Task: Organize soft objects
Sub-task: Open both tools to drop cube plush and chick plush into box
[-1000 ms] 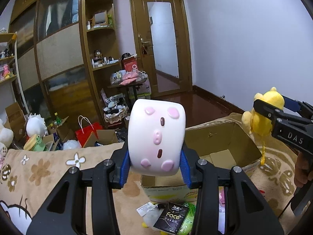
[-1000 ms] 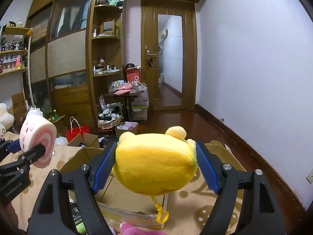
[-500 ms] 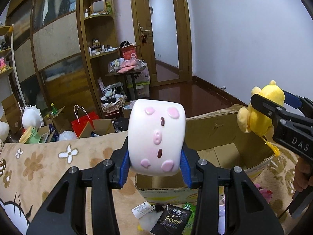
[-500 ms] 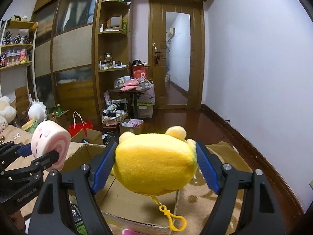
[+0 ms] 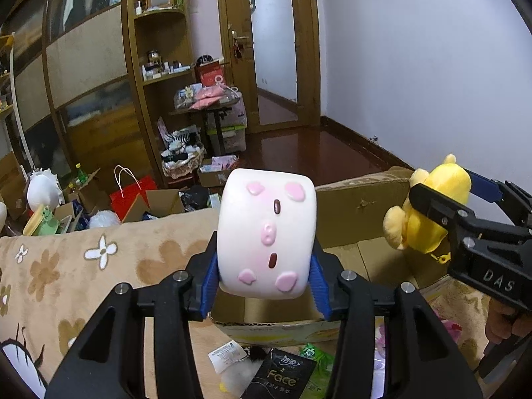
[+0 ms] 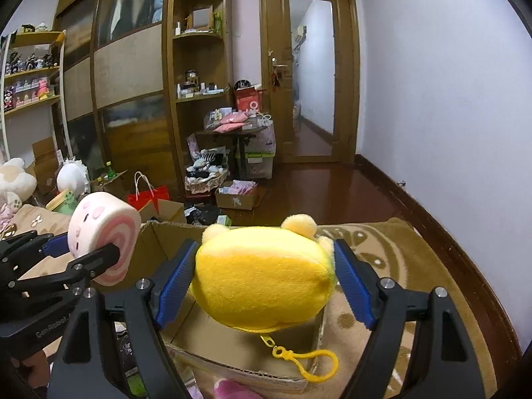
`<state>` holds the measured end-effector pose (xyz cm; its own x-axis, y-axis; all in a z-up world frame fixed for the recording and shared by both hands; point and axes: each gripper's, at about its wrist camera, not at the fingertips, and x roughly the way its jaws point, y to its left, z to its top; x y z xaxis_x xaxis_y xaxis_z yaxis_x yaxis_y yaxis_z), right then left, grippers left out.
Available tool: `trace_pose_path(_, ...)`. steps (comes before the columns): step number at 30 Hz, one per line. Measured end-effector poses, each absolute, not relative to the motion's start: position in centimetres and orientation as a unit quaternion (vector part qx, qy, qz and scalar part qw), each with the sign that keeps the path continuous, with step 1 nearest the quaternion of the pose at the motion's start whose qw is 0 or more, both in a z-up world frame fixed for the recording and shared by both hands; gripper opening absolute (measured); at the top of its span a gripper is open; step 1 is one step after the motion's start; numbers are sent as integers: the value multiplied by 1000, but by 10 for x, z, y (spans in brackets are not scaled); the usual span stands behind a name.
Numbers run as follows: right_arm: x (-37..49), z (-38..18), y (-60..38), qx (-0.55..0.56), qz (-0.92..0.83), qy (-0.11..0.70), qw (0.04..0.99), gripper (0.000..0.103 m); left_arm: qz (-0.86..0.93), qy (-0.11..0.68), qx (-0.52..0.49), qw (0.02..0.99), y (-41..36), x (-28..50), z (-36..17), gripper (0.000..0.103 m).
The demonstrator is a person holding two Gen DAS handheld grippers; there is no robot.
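My left gripper [image 5: 266, 282] is shut on a white and pink roll-cake plush [image 5: 266, 236], held in the air above the near edge of an open cardboard box [image 5: 362, 212]. The roll plush also shows in the right wrist view [image 6: 103, 232]. My right gripper [image 6: 262, 286] is shut on a yellow plush keychain toy [image 6: 262, 272] with a yellow clip [image 6: 306, 362] hanging over the box [image 6: 246, 345]. The yellow toy [image 5: 429, 212] shows at the right of the left wrist view, over the box's right side.
The box stands on a beige flowered blanket [image 5: 66, 259]. Packets, a black "Face" pack [image 5: 282, 379] and a pink plush [image 6: 229, 389] lie in front of the box. Beyond the blanket are a red bag [image 5: 133, 193], boxes, shelves and a door.
Both grippers have moved forward and lower toward the box, each still holding its toy. The yellow toy now hangs over the box opening.
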<state>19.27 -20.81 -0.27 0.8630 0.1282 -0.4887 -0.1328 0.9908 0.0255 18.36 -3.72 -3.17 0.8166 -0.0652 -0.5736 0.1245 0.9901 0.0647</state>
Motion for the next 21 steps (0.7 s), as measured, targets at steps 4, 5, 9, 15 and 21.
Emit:
trace_pose_path(4, 191, -9, -203, -9, 93, 258, 962, 88, -43, 286, 54, 956, -37, 182, -32, 63)
trace_pose_path(5, 190, -10, -201, -14, 93, 261, 961, 88, -43, 284, 54, 956, -36, 182, -31, 69)
trace_pose_path(9, 192, -18, -197, -17, 102, 276, 955, 90, -37, 286, 62, 956, -36, 180, -32, 77)
trace_pose_path(15, 195, -22, -199, -10, 108, 293, 950, 94, -36, 296, 65, 952, -31, 178, -34, 88)
trace_pose_path(21, 186, -14, -202, 2, 102, 283, 954, 103, -30, 306, 72, 949, -25, 170, -33, 89)
